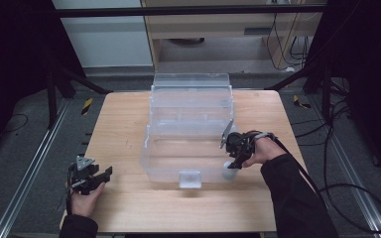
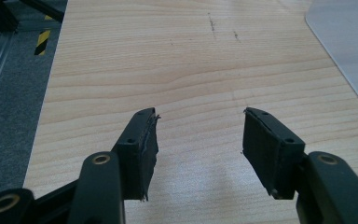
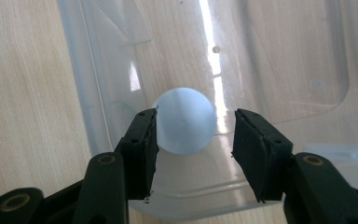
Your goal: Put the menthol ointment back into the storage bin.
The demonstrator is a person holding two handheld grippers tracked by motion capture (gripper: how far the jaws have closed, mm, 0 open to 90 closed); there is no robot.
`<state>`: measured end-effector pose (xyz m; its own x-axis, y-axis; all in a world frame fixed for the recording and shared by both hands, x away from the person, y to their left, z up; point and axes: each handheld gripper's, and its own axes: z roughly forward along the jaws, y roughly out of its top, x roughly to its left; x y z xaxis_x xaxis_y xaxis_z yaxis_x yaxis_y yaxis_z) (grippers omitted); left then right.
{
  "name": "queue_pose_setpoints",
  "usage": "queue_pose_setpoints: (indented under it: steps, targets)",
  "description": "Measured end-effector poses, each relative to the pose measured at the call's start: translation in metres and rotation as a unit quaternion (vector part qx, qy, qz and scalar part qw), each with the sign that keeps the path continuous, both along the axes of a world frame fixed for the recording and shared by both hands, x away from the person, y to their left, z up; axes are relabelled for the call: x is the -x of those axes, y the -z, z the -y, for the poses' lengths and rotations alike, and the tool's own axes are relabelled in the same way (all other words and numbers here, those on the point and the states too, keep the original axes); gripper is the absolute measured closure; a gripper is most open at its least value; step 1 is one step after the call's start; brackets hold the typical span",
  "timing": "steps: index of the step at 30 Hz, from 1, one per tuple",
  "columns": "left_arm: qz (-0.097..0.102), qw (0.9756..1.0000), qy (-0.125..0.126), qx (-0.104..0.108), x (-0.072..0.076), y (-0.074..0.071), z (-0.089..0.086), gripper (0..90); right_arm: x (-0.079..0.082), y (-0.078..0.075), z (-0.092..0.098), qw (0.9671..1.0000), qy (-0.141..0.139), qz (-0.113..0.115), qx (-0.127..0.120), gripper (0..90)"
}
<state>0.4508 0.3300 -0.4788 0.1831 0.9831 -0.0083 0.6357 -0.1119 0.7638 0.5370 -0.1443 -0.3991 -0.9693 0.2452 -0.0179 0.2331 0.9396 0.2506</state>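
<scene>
The pale blue ball (image 3: 184,120) lies inside the clear plastic box (image 1: 191,124), at its near right corner. The right hand-held gripper (image 3: 196,133) reaches into that corner, loosened around the ball with a gap at one pad. The left hand-held gripper (image 2: 198,140) rests released on the tabletop (image 2: 177,60), well left of the box.

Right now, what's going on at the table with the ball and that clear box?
A person holds a gripper in each hand at a wooden table. The right gripper is at the front right corner of the open clear plastic box, its jaws on either side of a pale blue ball inside the box. The left pad touches the ball; a gap shows at the right pad, so it looks released or not yet clamped. The left gripper waits over bare wood with its jaws apart, holding nothing.
</scene>
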Motion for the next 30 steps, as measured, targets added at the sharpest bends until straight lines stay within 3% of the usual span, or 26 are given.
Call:
queue_pose_setpoints:
  steps: [4, 7, 8, 9, 10, 11, 12, 13, 14, 15, 16, 17, 18, 19, 20, 21, 22, 23, 24, 25, 26, 27, 29, 30]
  targets:
    - [0.0, 1.0, 0.0, 0.0, 0.0, 0.0, 0.0, 44.4, 0.006, -0.013, 0.007, 0.9986, 0.026, 0.026, -0.039, 42.9]
    - [0.001, 1.0, 0.001, 0.0, 0.001, 0.0, 0.001, 44.4, 0.012, -0.022, 0.014, 0.9951, 0.042, 0.047, -0.077, 40.3]
    - [0.001, 1.0, 0.001, 0.0, 0.001, 0.0, 0.001, 44.4, 0.012, -0.022, 0.014, 0.9951, 0.042, 0.047, -0.077, 40.3]
    - [0.0, 1.0, 0.002, 0.0, 0.001, 0.0, 0.001, 44.4, 0.016, -0.027, 0.021, 0.9915, 0.06, 0.059, -0.1, 36.7]
    - [0.0, 1.0, 0.002, 0.0, 0.001, 0.0, 0.001, 44.4, 0.016, -0.027, 0.021, 0.9915, 0.06, 0.059, -0.1, 36.7]
    - [0.0, 1.0, 0.002, 0.0, 0.001, 0.0, 0.002, 44.4, 0.021, -0.031, 0.029, 0.9851, 0.086, 0.081, -0.125, 34.8]
    - [0.0, 1.0, 0.002, -0.001, 0.001, 0.0, 0.002, 44.3, 0.022, -0.032, 0.031, 0.982, 0.096, 0.09, -0.135, 32.7]
    - [0.0, 1.0, 0.002, -0.001, 0.001, 0.0, 0.002, 44.3, 0.022, -0.032, 0.031, 0.982, 0.096, 0.09, -0.135, 32.7]
    - [0.0, 1.0, 0.001, -0.001, 0.001, 0.0, 0.002, 44.2, 0.025, -0.035, 0.039, 0.9725, 0.121, 0.11, -0.166, 30.9]
    - [0.0, 1.0, 0.001, -0.001, 0.001, 0.0, 0.002, 44.2, 0.027, -0.035, 0.043, 0.9676, 0.133, 0.119, -0.179, 27.8]
    - [0.0, 1.0, 0.001, -0.001, 0.001, 0.0, 0.002, 44.2, 0.027, -0.035, 0.043, 0.9676, 0.133, 0.119, -0.179, 27.8]
    - [0.001, 1.0, 0.001, 0.0, 0.001, 0.0, 0.002, 44.2, 0.031, -0.035, 0.053, 0.9567, 0.161, 0.135, -0.202, 24.7]
    - [0.001, 1.0, 0.001, 0.0, 0.001, 0.0, 0.002, 44.1, 0.031, -0.035, 0.053, 0.9567, 0.161, 0.135, -0.202, 24.7]
    - [0.001, 1.0, 0.002, 0.001, 0.001, 0.0, 0.002, 44.1, 0.033, -0.034, 0.056, 0.9527, 0.168, 0.142, -0.21, 23.7]
    - [0.001, 1.0, 0.002, 0.0, 0.001, 0.0, 0.002, 44.0, 0.035, -0.033, 0.06, 0.9455, 0.185, 0.152, -0.221, 22.6]
    - [0.0, 1.0, 0.003, 0.0, 0.002, 0.0, 0.002, 43.9, 0.04, -0.03, 0.068, 0.9348, 0.203, 0.162, -0.243, 21.5]
    - [0.0, 1.0, 0.003, 0.0, 0.002, 0.0, 0.002, 43.9, 0.04, -0.03, 0.068, 0.9348, 0.203, 0.162, -0.243, 21.5]
    - [0.0, 1.0, 0.003, -0.001, 0.002, -0.001, 0.002, 43.9, 0.042, -0.027, 0.072, 0.9278, 0.215, 0.166, -0.256, 19.8]
    - [0.001, 1.0, 0.003, -0.001, 0.002, -0.001, 0.003, 43.7, 0.046, -0.022, 0.08, 0.9158, 0.24, 0.178, -0.269, 16.1]
    - [0.001, 1.0, 0.003, -0.001, 0.002, -0.001, 0.003, 43.6, 0.049, -0.019, 0.085, 0.9097, 0.254, 0.182, -0.273, 15.8]
    - [0.001, 1.0, 0.003, -0.001, 0.002, -0.001, 0.003, 43.5, 0.049, -0.019, 0.085, 0.9097, 0.254, 0.182, -0.273, 15.8]
    - [0.001, 1.0, 0.003, 0.0, 0.002, 0.0, 0.003, 43.3, 0.053, -0.013, 0.093, 0.8958, 0.28, 0.196, -0.284, 17.4]
    - [0.0, 1.0, 0.003, -0.001, 0.002, 0.0, 0.004, 43.0, 0.057, -0.005, 0.1, 0.8825, 0.304, 0.205, -0.295, 18.1]
    - [0.0, 1.0, 0.003, -0.002, 0.002, 0.0, 0.004, 43.0, 0.058, -0.002, 0.104, 0.8783, 0.31, 0.207, -0.299, 18.1]
